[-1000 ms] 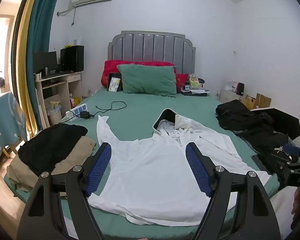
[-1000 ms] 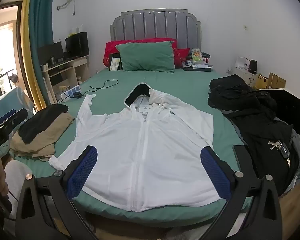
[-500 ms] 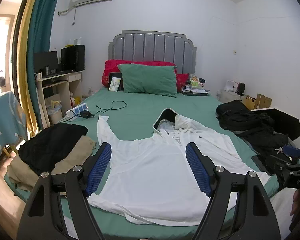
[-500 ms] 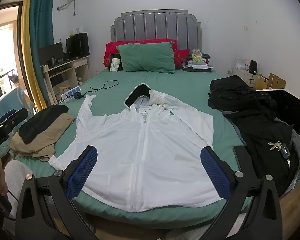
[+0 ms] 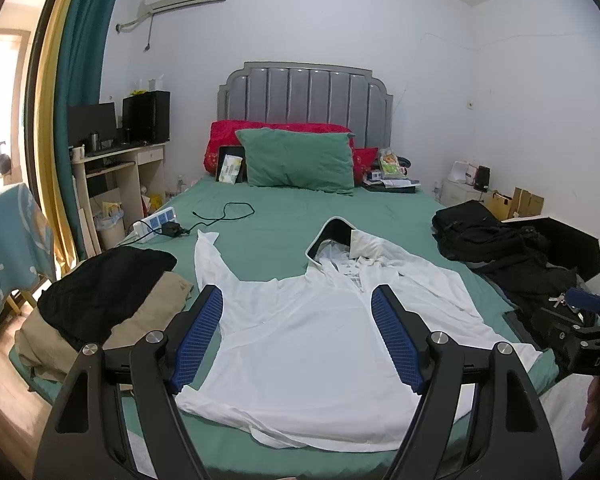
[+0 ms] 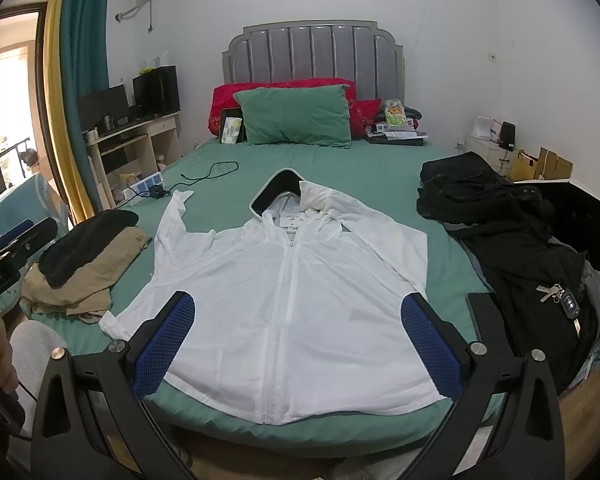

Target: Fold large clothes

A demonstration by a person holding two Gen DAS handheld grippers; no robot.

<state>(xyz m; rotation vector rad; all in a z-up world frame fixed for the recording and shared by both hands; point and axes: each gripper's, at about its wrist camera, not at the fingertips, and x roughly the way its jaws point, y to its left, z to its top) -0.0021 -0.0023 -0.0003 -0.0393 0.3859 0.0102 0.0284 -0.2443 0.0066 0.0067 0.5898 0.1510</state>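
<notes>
The bed (image 6: 380, 184), with its green sheet, fills the room's middle and serves as the folding place. The white hooded jacket (image 6: 292, 288) lies flat on it, zip side up, spread at the near end so both hands can reach it. Its long axis runs from 6 o'clock to 12 o'clock: hem at 6, hood toward the headboard at 12. One sleeve stretches toward 10 o'clock; the other lies folded along the 2 o'clock side. At 3 o'clock sits a heap of black clothes (image 6: 500, 216), at 9 o'clock a black-and-tan pile (image 6: 88, 256), probably finished work. The left claw (image 5: 296, 336) and right claw (image 6: 300, 344) both hover wide open, holding nothing, well short of the cloth.
</notes>
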